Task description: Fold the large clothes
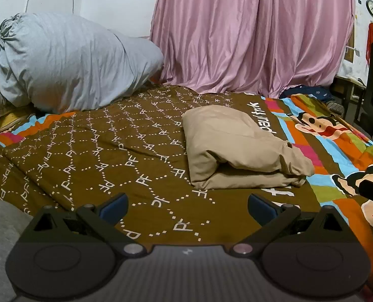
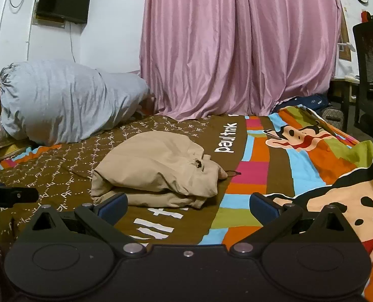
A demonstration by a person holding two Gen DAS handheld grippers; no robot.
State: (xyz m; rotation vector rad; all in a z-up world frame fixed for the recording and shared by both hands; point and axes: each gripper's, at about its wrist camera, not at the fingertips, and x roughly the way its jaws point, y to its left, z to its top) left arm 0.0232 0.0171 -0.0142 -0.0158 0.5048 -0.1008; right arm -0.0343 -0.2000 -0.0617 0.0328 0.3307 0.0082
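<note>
Both fisheye views sit low over the bed [image 1: 136, 151], looking forward between the fingers toward the pink curtain [image 1: 249, 37]. The left wrist view stands further left; the right one looks from the right. Both share the folded beige garment [image 2: 156, 168], grey bundle [image 2: 60, 100] and curtain.

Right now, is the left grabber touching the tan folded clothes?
Apart. In the left wrist view, bare bedspread shows between the open left gripper and the tan folded garment.

Left gripper [image 1: 187, 207] showing black linkage arms, blue fingertips [image 1: 114, 207], silver pivot screws, ribbed grey body; right gripper [image 2: 188, 207] looking identical, black body.
</note>
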